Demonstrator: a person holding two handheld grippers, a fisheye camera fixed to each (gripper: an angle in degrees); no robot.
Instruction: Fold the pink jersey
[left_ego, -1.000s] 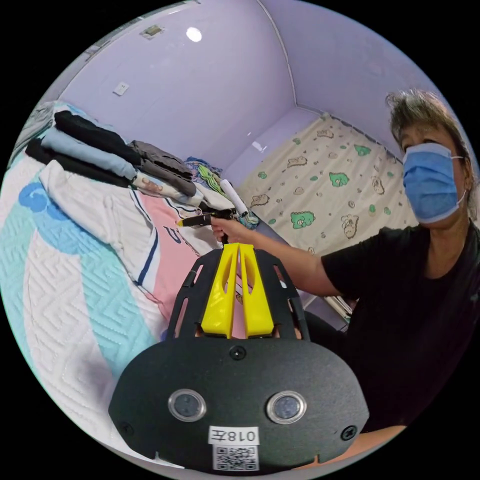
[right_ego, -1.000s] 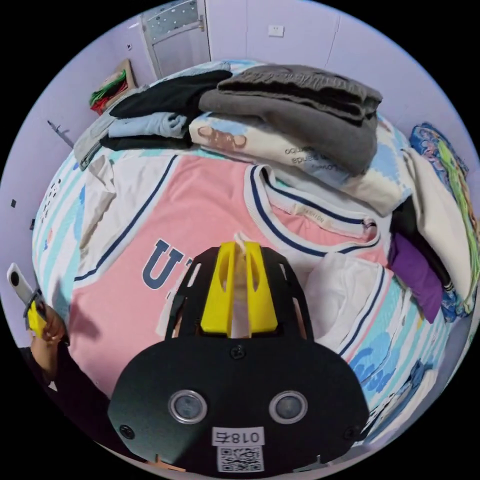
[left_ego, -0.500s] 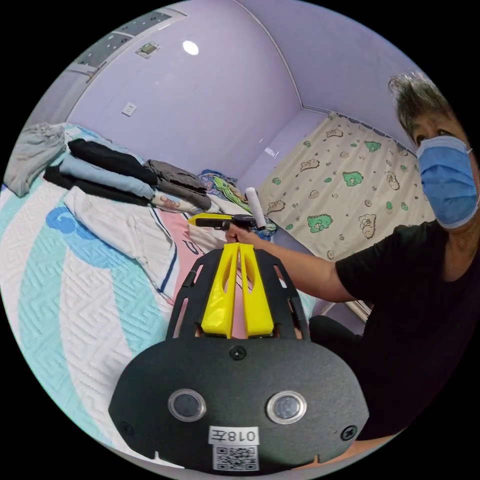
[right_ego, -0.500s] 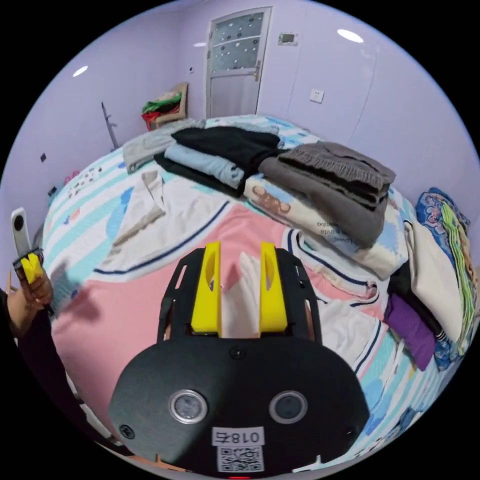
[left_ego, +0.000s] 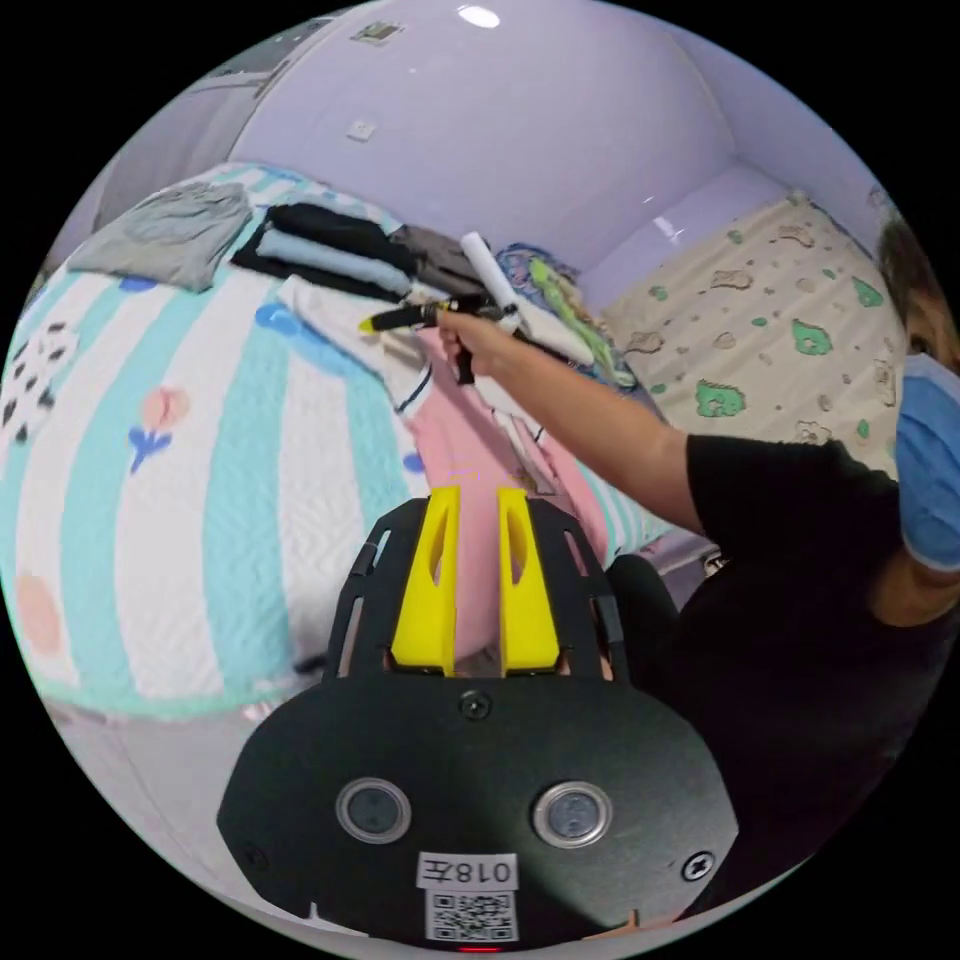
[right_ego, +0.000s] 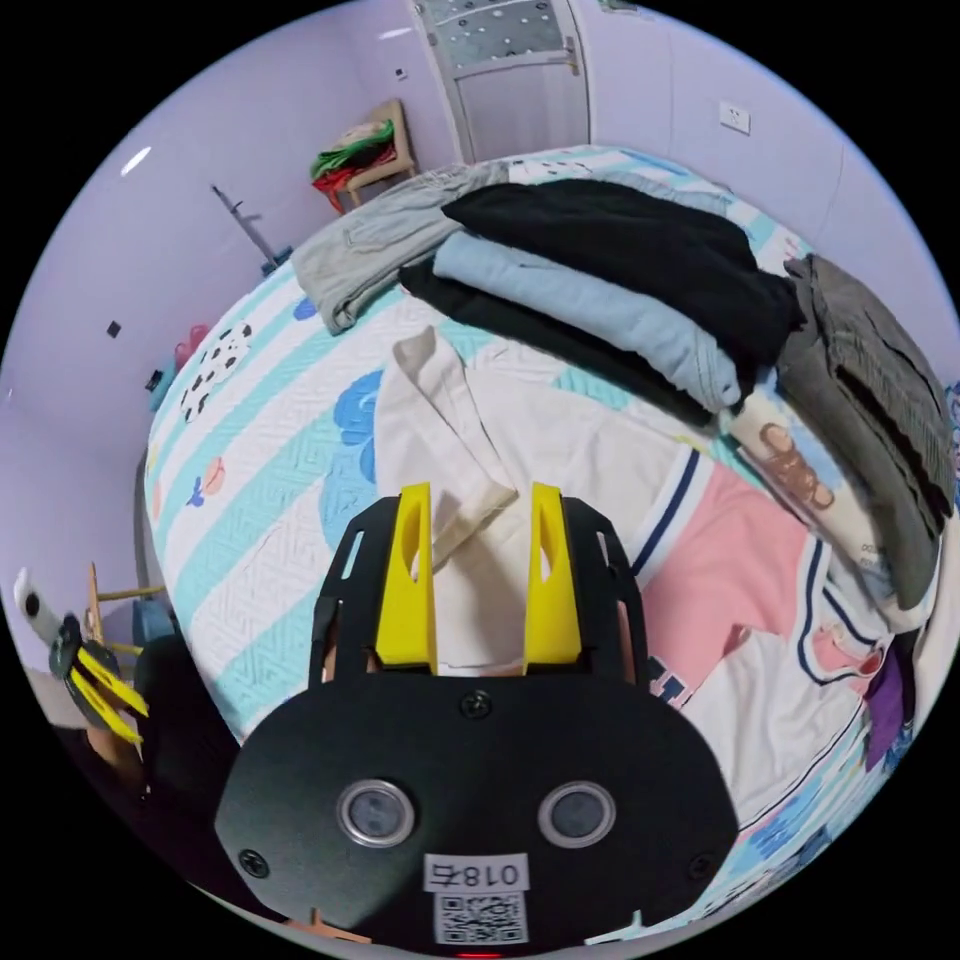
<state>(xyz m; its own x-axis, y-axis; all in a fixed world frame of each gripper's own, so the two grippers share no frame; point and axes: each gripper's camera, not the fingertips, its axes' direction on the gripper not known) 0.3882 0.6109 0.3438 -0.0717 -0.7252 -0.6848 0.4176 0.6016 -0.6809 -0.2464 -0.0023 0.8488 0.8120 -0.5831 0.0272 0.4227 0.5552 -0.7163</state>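
L gripper (left_ego: 473, 500): yellow jaws apart w/ a narrow gap, nothing between them, touching nothing; it hangs off the near edge of the bed (left_ego: 180, 480), pink hem showing in the gap beyond the tips. In the right gripper view the same tool (right_ego: 100, 690) sits low by the bed's near side, jaws spread, clear of the cloth.

R gripper (right_ego: 478, 500): jaws wide apart, gripping nothing. Cream-white sleeve (right_ego: 440, 440) lies under/between the tips; can't tell if they touch it. From the left gripper view that tool (left_ego: 385, 322) is held out in a hand (left_ego: 480, 340) over the jersey's far part, arm stretched across the bed.

Pink jersey (right_ego: 740, 560): spread flat on the striped quilt, toward the bed's near edge and the side nearer the curtain (left_ego: 760, 330); white sleeves w/ navy trim, one sleeve folded in over the front.

Further back, toward the bed's far edge: stack of black and pale-blue folded clothes (right_ego: 620, 270), a grey garment (right_ego: 370, 240) beside it, dark grey folded items (right_ego: 870, 370) over a printed cream one. Beyond the bed, a door (right_ego: 510, 70) in the lilac wall.
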